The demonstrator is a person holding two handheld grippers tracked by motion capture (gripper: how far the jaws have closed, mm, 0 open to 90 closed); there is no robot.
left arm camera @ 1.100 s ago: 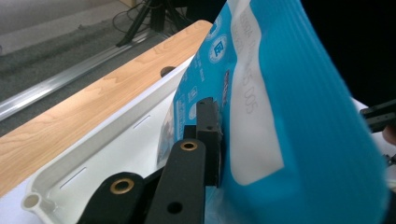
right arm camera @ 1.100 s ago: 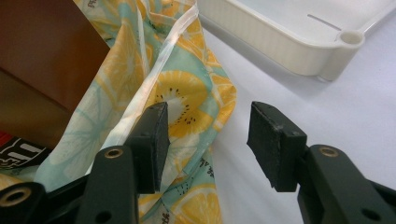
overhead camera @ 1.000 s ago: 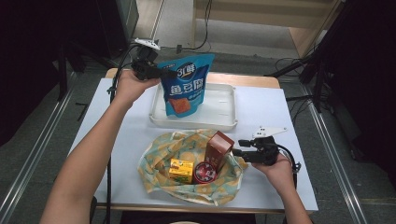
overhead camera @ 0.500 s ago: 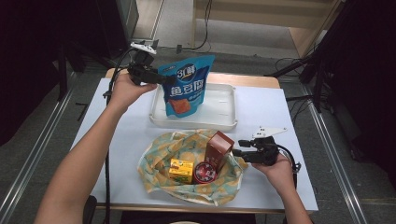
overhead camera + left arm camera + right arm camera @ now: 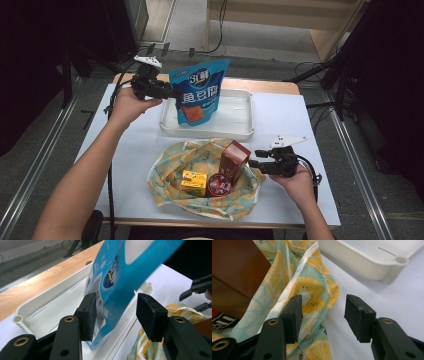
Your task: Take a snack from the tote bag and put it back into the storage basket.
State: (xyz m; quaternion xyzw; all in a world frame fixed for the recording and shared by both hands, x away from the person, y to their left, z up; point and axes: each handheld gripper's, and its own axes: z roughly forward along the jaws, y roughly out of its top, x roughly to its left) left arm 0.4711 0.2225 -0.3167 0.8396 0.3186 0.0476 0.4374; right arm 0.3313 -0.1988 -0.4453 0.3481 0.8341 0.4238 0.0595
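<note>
- Blue snack pouch (image 5: 197,92): stands upright in the left part of the white tray (image 5: 235,131), upper centre of the high view; in the left gripper view its lower edge (image 5: 117,290) hangs between the two pads.
- Left gripper (image 5: 170,93): upper left of the high view, level with the pouch's left edge. Its fingers (image 5: 88,315) have just been opening and now stand apart; one pad lies against the pouch, the other is clear of it.
- Right gripper (image 5: 252,163): lower right of the high view, just beside the brown carton (image 5: 234,159). Its fingers (image 5: 359,315) are apart, with a fold of the fruit-print cloth (image 5: 312,297) between them, not pressed.
- Cloth (image 5: 200,200): spread on the white surface (image 5: 125,150) below the tray; it carries the carton, a yellow box (image 5: 194,182) and a round red-and-black tin (image 5: 219,184).
</note>
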